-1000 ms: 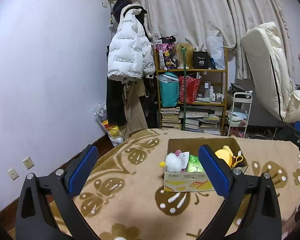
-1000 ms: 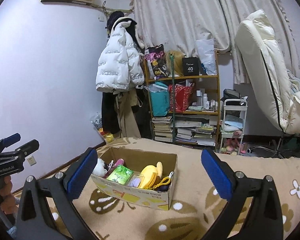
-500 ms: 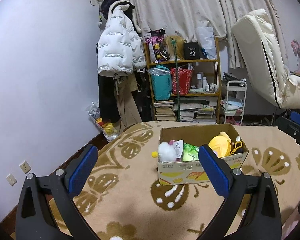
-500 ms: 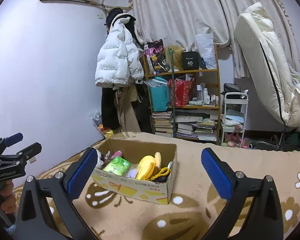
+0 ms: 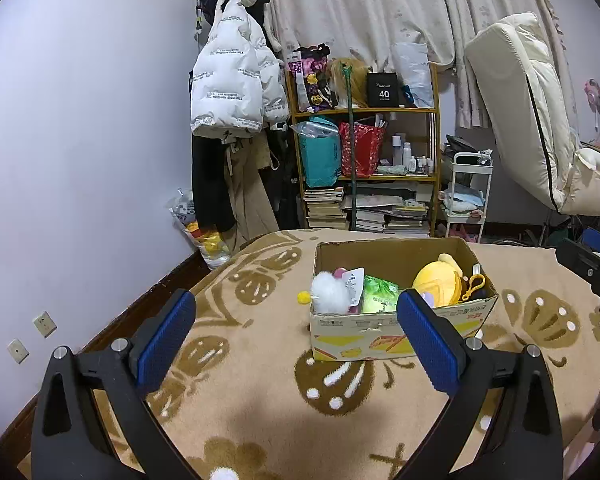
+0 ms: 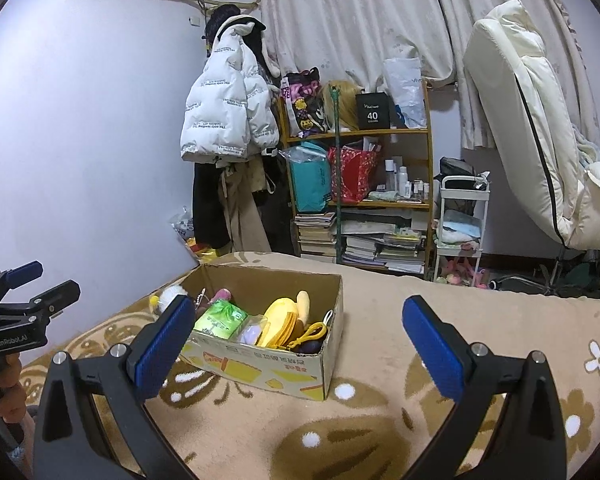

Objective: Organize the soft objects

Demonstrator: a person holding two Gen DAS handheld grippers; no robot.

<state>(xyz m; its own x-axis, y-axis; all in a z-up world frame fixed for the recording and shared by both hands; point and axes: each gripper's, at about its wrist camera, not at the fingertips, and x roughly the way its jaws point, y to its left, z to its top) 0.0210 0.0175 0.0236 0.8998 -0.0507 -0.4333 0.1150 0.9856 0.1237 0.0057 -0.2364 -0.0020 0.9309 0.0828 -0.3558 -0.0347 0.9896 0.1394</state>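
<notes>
Cardboard box (image 5: 400, 328) of soft items on patterned blanket (image 5: 260, 400).
Left gripper (image 5: 296, 332) and right gripper (image 6: 296, 332): jaws spread wide, empty; yellow plush (image 6: 284, 316) inside.

Even, cool indoor light filled both views, with no glare. A soft shadow lay on the blanket (image 5: 284, 412) below the left tool (image 5: 296, 336). Focus was sharp throughout. Fisheye bending curved the wall (image 6: 80, 140) and curtains (image 6: 360, 16), and the corners were black.
</notes>
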